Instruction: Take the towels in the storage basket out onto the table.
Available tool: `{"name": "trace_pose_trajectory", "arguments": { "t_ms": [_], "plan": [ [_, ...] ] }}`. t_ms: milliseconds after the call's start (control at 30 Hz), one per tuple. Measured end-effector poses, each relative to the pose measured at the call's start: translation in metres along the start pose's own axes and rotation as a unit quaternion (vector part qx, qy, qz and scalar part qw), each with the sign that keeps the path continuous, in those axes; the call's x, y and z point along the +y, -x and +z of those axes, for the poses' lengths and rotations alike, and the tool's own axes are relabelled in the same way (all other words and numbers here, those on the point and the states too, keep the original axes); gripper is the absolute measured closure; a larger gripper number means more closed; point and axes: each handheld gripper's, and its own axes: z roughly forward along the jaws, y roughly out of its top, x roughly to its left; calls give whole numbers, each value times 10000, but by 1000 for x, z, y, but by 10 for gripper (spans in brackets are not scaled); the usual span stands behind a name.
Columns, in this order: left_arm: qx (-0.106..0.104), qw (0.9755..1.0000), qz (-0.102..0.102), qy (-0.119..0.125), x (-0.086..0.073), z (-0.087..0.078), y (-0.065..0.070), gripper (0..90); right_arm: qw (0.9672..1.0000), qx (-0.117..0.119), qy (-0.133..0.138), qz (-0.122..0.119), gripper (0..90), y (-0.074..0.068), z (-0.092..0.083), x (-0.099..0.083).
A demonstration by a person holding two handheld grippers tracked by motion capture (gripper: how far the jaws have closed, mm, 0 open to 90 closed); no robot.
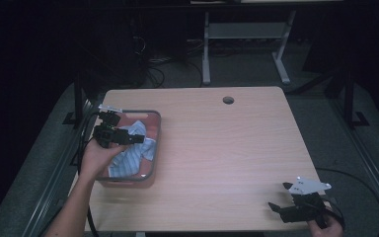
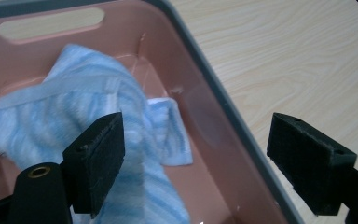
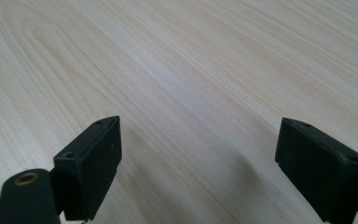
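A pink basket with a grey rim (image 1: pixel 156 143) sits at the table's left side. Inside it lies a crumpled blue-and-white striped cloth (image 1: pixel 132 150), seen close up as the cloth (image 2: pixel 88 107) in the left gripper view, against the basket's pink wall (image 2: pixel 200 116). My left gripper (image 1: pixel 139 139) hovers open over the basket; its jaws straddle the rim, one above the cloth, one above the table. Nothing is held between them. My right gripper (image 1: pixel 280 196) is open near the table's front right corner, low over bare wood (image 3: pixel 191 84).
The light wooden table (image 1: pixel 227 148) has a round cable hole (image 1: pixel 228 100) at the back. A white desk frame (image 1: pixel 244 39) and cables stand on the dark floor behind. Black cables trail from both grippers off the table's sides.
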Motion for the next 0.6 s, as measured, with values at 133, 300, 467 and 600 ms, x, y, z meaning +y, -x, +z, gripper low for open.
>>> {"name": "trace_pose_trajectory", "arguments": {
  "t_ms": [133, 300, 467, 600],
  "plan": [
    [115, 9999, -83, -59, -3, 2, -6, 190, 10000, 10, -8, 14, 138, 0, 0, 0],
    [198, 9994, -238, -129, -9, 6, -15, 191, 10000, 11, 4, 11, 138, -1, 0, 0],
    [323, 9988, -287, -243, -10, 12, -18, 193, 10000, 23, -8, 17, 138, -1, 0, 0],
    [434, 9975, -361, -425, -11, 19, -20, 196, 10000, 16, 12, -19, 138, -2, -1, 1]
  ]
}}
